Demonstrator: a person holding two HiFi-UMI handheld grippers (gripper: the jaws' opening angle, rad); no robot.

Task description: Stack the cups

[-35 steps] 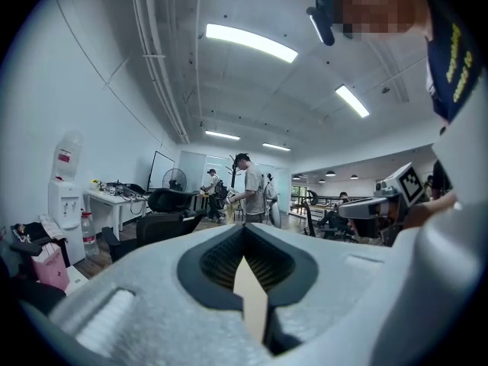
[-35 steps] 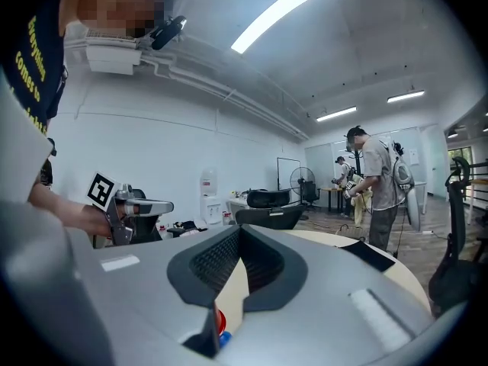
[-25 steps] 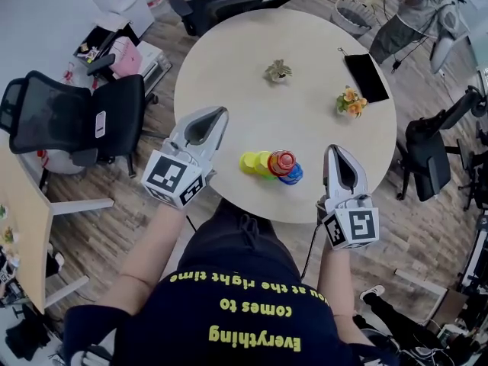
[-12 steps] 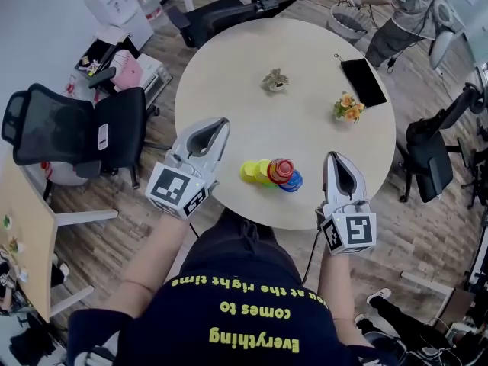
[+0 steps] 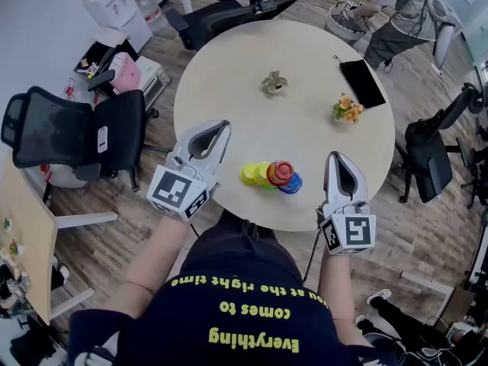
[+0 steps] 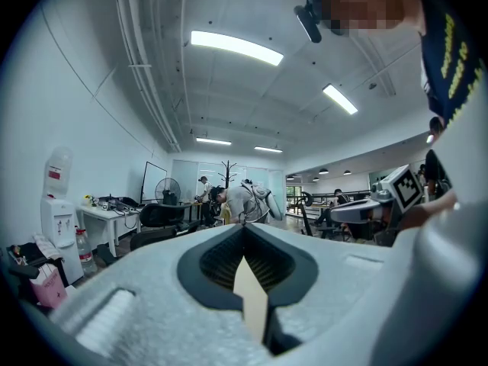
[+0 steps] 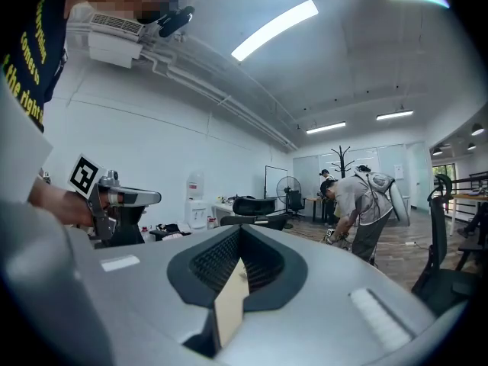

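Several coloured cups sit near the front edge of the round table [image 5: 229, 67] in the head view: a yellow cup [image 5: 248, 174], a green one [image 5: 263, 172], a red cup [image 5: 280, 171] and a blue one [image 5: 293, 181], clustered together. My left gripper [image 5: 221, 126] is shut and empty, held at the table's left edge, left of the cups. My right gripper [image 5: 336, 158] is shut and empty too, just right of the cups. Both gripper views look out across the room, jaws closed, with no cups in sight. In the right gripper view the left gripper [image 7: 114, 200] shows at the left.
On the table stand a small plant [image 5: 274, 81], an orange flower pot [image 5: 347, 107] and a black tablet [image 5: 364, 82]. Black office chairs [image 5: 72, 132] stand around the table. A person [image 5: 396, 14] bends down at the far right, beyond the table.
Both grippers and the cups stay almost where they were. The view has shifted slightly, and the person in the background has moved.
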